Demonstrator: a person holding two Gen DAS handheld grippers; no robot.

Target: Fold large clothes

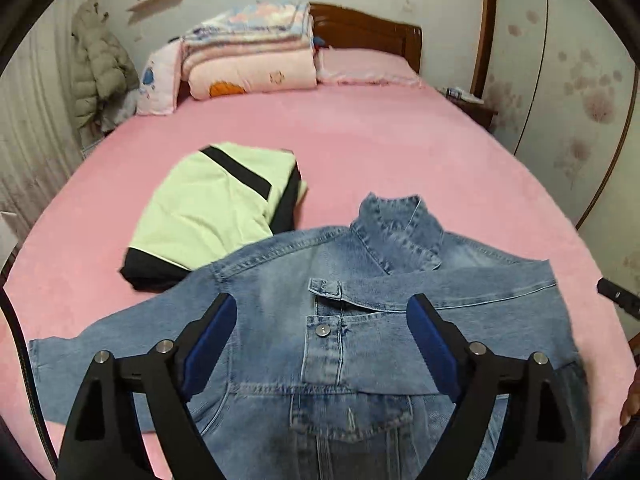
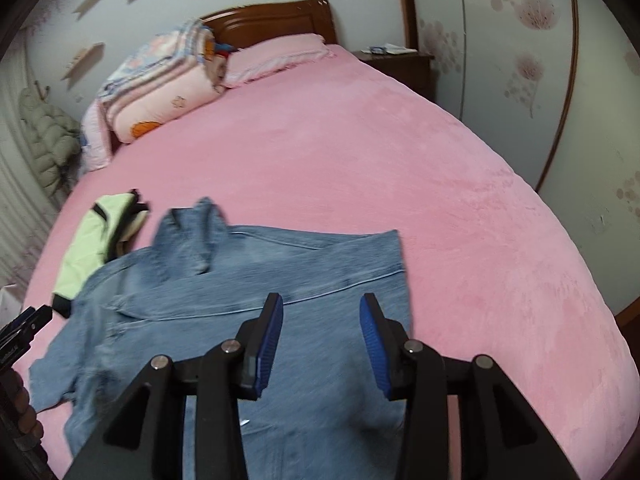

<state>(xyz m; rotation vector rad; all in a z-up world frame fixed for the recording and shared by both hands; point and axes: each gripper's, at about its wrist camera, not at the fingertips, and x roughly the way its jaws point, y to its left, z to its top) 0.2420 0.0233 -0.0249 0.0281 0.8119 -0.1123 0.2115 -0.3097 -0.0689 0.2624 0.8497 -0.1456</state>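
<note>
A blue denim jacket [image 1: 344, 344] lies front up on the pink bed [image 1: 360, 132], collar pointing away, its right sleeve folded across the chest. My left gripper [image 1: 322, 304] is open and empty above the jacket's button placket. In the right wrist view the jacket [image 2: 248, 280] spreads under my right gripper [image 2: 322, 304], which is open and empty above the folded sleeve on the jacket's right side. The right gripper's tip shows at the left wrist view's right edge [image 1: 618, 296], and the left gripper at the right wrist view's left edge [image 2: 20, 332].
A folded pale green and black garment [image 1: 212, 208] lies just left of and behind the jacket, also in the right wrist view [image 2: 100, 236]. Folded quilts [image 1: 248, 56] and a pink pillow [image 1: 364, 64] sit at the wooden headboard. A nightstand [image 2: 400, 64] stands at the right.
</note>
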